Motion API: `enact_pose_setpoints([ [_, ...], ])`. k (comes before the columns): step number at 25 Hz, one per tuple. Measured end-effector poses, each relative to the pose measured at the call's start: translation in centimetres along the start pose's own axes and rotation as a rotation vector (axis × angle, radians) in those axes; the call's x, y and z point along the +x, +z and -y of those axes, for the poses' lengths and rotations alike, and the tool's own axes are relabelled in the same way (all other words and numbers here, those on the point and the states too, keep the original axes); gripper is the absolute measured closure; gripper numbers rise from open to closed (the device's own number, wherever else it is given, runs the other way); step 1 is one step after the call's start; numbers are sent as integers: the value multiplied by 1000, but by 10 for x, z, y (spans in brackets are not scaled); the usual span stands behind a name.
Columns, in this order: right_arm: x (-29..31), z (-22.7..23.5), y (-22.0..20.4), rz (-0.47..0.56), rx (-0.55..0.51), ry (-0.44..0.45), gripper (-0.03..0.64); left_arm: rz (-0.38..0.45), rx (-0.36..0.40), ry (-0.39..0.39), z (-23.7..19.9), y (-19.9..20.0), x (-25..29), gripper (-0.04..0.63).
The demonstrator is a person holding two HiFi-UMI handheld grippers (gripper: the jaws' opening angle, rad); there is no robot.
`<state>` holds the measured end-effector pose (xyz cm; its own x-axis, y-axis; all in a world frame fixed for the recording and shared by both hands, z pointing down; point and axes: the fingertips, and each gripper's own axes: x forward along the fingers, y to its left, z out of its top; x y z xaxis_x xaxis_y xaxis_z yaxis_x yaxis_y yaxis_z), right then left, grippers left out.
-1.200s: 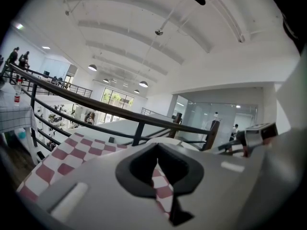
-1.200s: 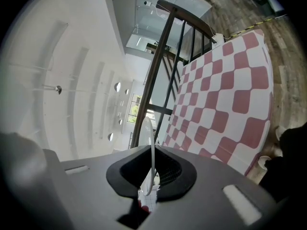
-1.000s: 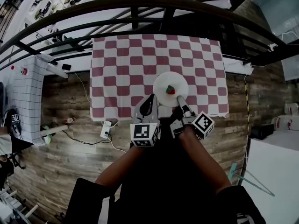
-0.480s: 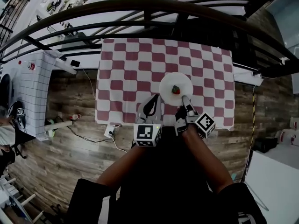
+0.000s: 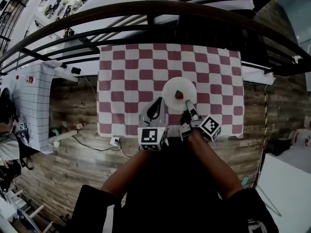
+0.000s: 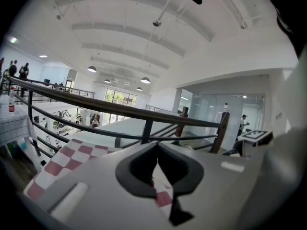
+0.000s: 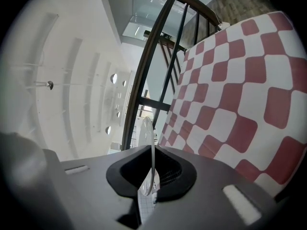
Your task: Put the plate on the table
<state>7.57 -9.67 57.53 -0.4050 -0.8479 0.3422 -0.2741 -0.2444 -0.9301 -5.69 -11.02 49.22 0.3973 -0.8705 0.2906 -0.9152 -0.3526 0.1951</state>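
A white plate [image 5: 179, 94] with a small red and green item [image 5: 179, 94] on it lies level over the near middle of the red-and-white checked table [image 5: 126, 72]. My right gripper [image 5: 189, 107] is shut on the plate's near rim. In the right gripper view the plate [image 7: 152, 152] shows edge-on between the jaws, with the checked cloth [image 7: 240, 95] beyond. My left gripper [image 5: 154, 109] hovers just left of the plate over the table's near edge, jaws together and holding nothing. Whether the plate touches the cloth cannot be told.
A dark curved railing [image 5: 146, 8] runs behind the table. A white gridded table [image 5: 34, 96] stands at the left, with a person [image 5: 7, 115] beside it. Cables and a power strip [image 5: 115, 141] lie on the wooden floor. A white surface [image 5: 286, 188] fills the lower right.
The head view has shifted slightly. The plate stays over the near middle of the cloth with the right gripper still on its rim; the left gripper has hardly moved.
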Motion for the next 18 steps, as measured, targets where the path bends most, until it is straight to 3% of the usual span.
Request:
enact_pose_setpoints([
  [11, 31, 21, 18, -35, 3, -32, 603, -38, 0, 21, -6, -6, 37, 584],
  [18, 52, 29, 20, -63, -30, -8, 603, -56, -14, 42, -17, -9, 52, 584],
])
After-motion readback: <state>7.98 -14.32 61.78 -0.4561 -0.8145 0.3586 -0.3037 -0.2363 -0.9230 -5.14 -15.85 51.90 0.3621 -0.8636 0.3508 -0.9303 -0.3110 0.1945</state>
